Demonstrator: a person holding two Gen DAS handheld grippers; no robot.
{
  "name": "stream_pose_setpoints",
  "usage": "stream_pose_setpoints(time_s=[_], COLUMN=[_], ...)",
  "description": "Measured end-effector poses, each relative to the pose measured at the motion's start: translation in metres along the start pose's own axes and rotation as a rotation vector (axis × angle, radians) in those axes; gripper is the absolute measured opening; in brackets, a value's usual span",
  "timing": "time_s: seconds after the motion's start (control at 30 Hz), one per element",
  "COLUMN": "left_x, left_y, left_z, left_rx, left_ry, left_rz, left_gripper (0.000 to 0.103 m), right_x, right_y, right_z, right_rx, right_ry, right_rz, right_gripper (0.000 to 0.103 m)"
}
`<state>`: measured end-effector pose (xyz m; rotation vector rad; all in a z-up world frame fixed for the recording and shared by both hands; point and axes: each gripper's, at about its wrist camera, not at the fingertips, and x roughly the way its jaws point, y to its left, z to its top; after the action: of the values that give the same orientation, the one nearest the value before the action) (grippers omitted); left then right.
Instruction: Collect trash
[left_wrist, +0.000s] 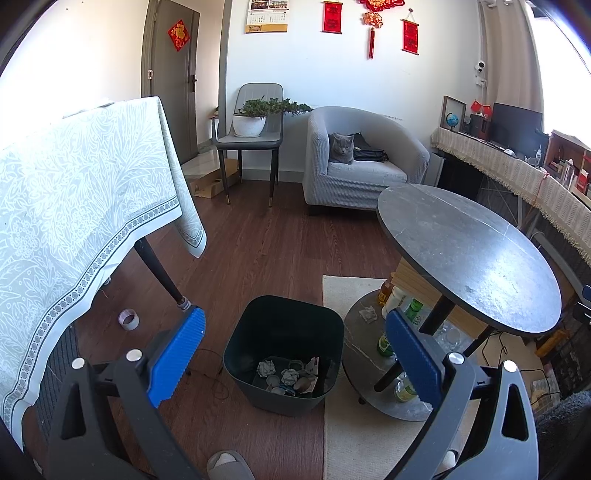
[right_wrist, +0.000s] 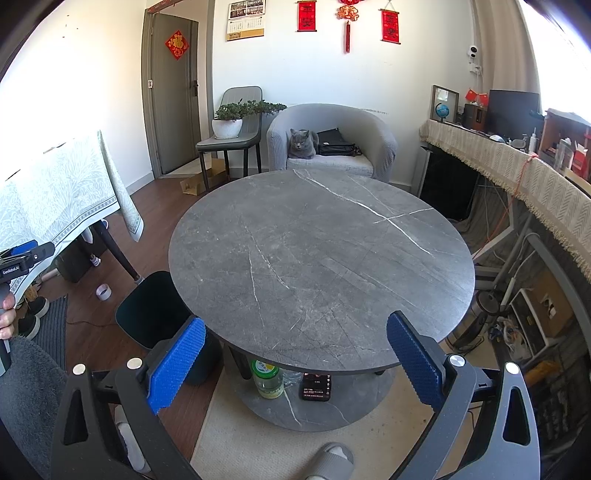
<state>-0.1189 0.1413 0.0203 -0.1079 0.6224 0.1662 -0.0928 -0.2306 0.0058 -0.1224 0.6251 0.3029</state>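
A grey cat (right_wrist: 303, 143) sits on the grey armchair (right_wrist: 373, 136) against the far wall, with a black bag (right_wrist: 334, 144) just beside it on the seat. Left of the armchair, a potted plant (right_wrist: 231, 120) stands on a grey chair (right_wrist: 236, 107) near the door (right_wrist: 173, 96), and red hangings (right_wrist: 347, 14) and a calendar (right_wrist: 245, 20) are on the wall above. A roll of tape (left_wrist: 128, 318) lies on the wood floor (left_wrist: 266, 243) beside the counter covered by a patterned cloth (left_wrist: 74, 192).
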Motion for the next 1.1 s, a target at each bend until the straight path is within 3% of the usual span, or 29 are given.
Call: stream_pose_setpoints(time_s=[1.1], left_x=[0.0002], left_y=[-0.0040], left_z=[-0.0020], left_rx=[0.000], left_ry=[0.006], left_rz=[0.008], left_gripper=[0.100], right_x=[0.0000], right_y=[-0.0007], right_z=[-0.0001], right_rx=[-0.006], right_ry=[0.000], right_rz=[-0.001], right_gripper=[0.099])
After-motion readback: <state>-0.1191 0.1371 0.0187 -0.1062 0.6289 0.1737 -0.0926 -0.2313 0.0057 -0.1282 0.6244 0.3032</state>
